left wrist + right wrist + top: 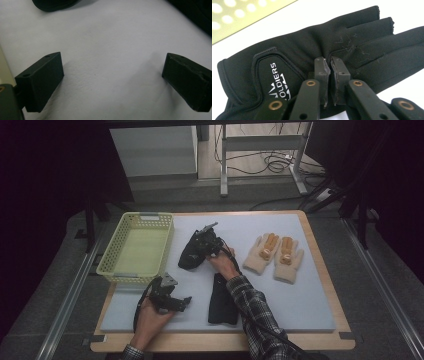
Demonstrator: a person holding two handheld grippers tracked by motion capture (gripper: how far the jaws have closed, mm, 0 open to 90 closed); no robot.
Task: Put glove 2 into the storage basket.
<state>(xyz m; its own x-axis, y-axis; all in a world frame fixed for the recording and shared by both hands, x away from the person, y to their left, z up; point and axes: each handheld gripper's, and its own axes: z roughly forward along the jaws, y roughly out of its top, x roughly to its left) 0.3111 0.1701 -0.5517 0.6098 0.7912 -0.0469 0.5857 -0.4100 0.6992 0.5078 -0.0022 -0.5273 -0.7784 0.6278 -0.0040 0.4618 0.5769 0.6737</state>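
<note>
While pinching the black glove (pixel 312 47), right tongs (pixel 329 61) tilt down.

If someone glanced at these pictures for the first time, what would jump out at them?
Probably the right gripper, its jaws pinched shut on a black glove mid-mat. Next, the pale yellow basket at the left and the cream gloves lying side by side at the right.

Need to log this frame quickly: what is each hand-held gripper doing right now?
Left hand-held gripper: open, nothing between its jaws, over the bare mat.
Right hand-held gripper: shut, pinching a fold of the black glove.
</note>
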